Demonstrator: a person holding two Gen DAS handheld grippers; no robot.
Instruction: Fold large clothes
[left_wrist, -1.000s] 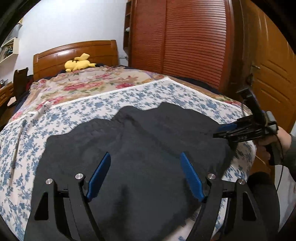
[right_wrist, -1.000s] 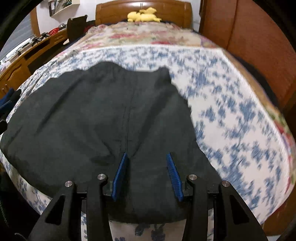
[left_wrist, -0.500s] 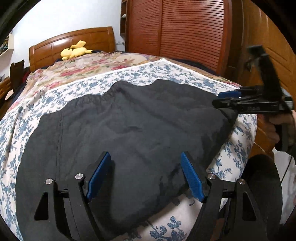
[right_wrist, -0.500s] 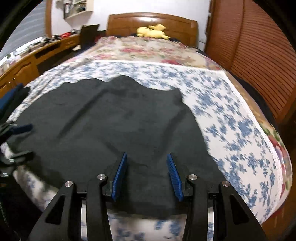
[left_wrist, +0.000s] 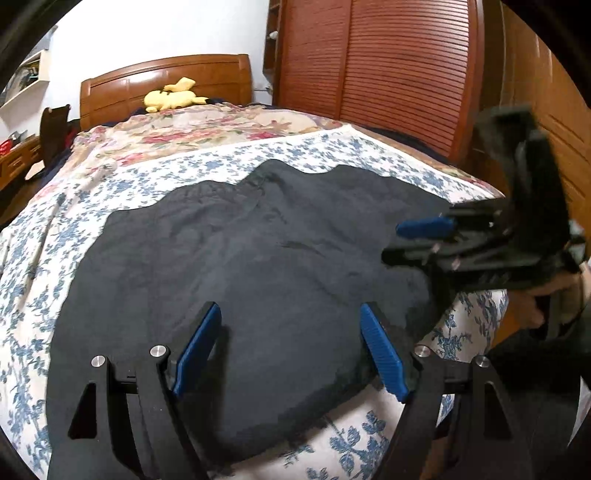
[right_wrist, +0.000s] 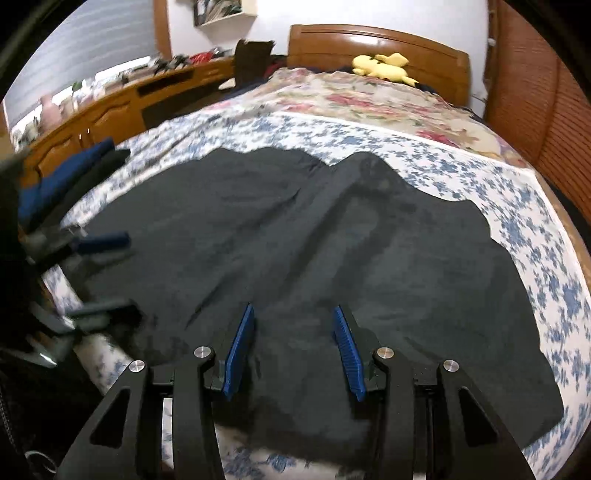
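Big black garment (left_wrist: 258, 266) spread flat on the blue-flowered sheet (left_wrist: 44, 258) at the near end of the bed, a few soft wrinkles across it, near edge close to the bed's edge. Left gripper (left_wrist: 291, 347) low over the near part of the cloth, blue pads (left_wrist: 195, 347) wide apart, nothing pinched between them. Right gripper (right_wrist: 293, 350) over the near edge too, pads (right_wrist: 240, 350) apart with a smaller gap, only flat cloth seen below, nothing squeezed. In the left wrist view, right gripper also seen at the far right, blurry, held by a hand (left_wrist: 546, 302). In the right wrist view, left gripper blurry at the left edge. Far away, yellow plush toy (right_wrist: 384, 66) by the wooden headboard (right_wrist: 376, 44). Red-flowered blanket (right_wrist: 369, 103) just past the blue sheet. Brown wardrobe (left_wrist: 376, 74) on the right.
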